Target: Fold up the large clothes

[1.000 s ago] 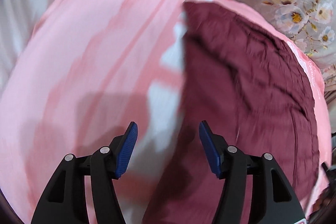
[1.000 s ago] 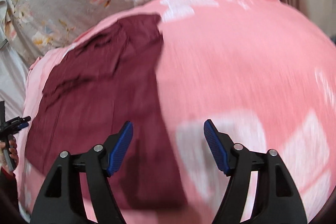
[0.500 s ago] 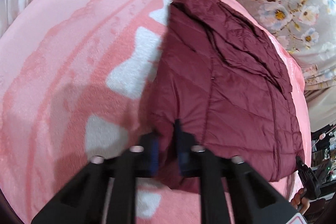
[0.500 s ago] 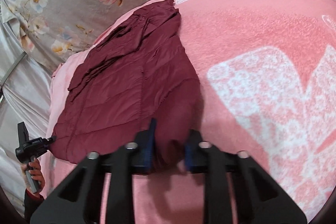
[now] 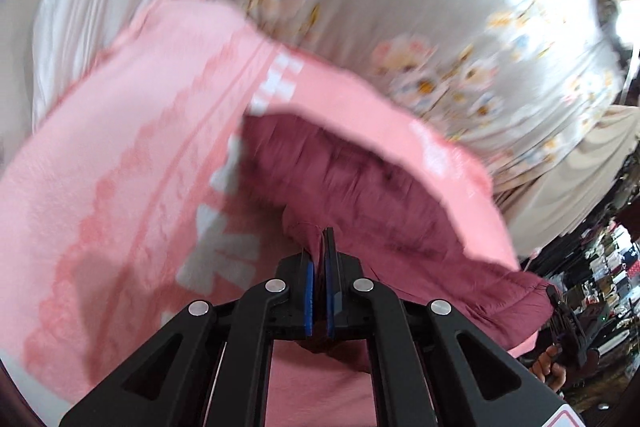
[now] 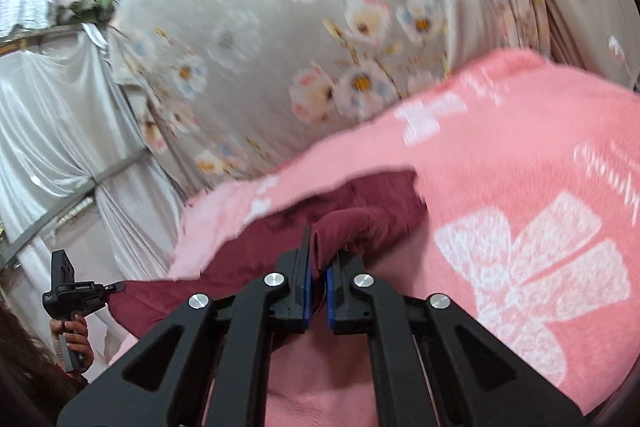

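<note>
We are clenching the left claw [image 5: 319,267] and right claw [image 6: 318,267] on the maroon puffer jacket [image 5: 360,195] hem; light, slippery padding, likely sagging between them.

maroon puffer jacket [image 5: 380,195] lies crumpled on the pink blanket [image 5: 120,167], near edge lifted

No legible text in either view. Pink blanket [image 6: 520,155] has white script lettering [image 6: 612,179] near its right edge in the right wrist view, but it's blurred and cut off, can't make out the words. Left wrist view shows a similar white mark [image 5: 434,151] on the blanket's far edge, too smeared to read; small print on the other gripper's body [image 6: 82,287] is too tiny to resolve.
</note>
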Demonstrator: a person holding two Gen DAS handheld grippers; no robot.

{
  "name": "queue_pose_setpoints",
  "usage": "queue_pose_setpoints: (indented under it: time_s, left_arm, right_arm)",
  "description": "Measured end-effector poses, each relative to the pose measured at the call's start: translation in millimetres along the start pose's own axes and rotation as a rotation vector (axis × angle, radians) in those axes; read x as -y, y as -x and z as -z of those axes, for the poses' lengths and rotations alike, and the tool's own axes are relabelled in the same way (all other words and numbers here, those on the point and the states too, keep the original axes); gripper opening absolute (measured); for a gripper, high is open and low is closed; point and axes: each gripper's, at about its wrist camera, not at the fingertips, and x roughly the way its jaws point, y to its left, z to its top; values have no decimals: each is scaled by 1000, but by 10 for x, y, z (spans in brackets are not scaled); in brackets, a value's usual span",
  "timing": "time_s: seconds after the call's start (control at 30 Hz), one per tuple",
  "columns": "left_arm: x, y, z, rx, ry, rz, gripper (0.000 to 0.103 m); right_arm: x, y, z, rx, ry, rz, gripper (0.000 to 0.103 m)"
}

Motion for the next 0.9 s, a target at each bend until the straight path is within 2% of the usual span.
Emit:
queue_pose_setpoints:
  time_s: [0.07,0.13,0.23,0.27,0.43,0.5,0.57,0.77,0.9]
  left_arm:
    - [151,144,-136,58,-28,1,2]
    - [291,121,-331,94,-63,-20,2]
    - [426,-148,-634,95,-91,-68,2]
    - [475,-349,-763,90,-102,-116,2]
    - [431,-1394,-1151,-2,-133,-302,3]
    - [321,-1916,-1234,-60,-134,-368,3]
    - [191,-2261,-1237,-99,-122,-407,3]
    - [-126,-3013,-1173,-204,-90,-483,4]
    - [-286,-3299,-1107,-252,-79,-491,9]
  right_arm:
    - [-52,7,-172,43,-2,-20,4]
    - [-51,-112,-341,61,-14,-27,4]
    - [35,-503,-556,65,-23,17,4]
    - [86,-734,-612,47,-25,50,4]
    - [348,-1677,-639,-53,-23,207,4]
    - [481,-2031,-569,-96,-23,263,4]
    - [592,-2334,-501,-130,-25,308,4]
    - [824,-2991,-314,-213,7,412,4]
    - [958,-3268,-187,-271,30,457,4]
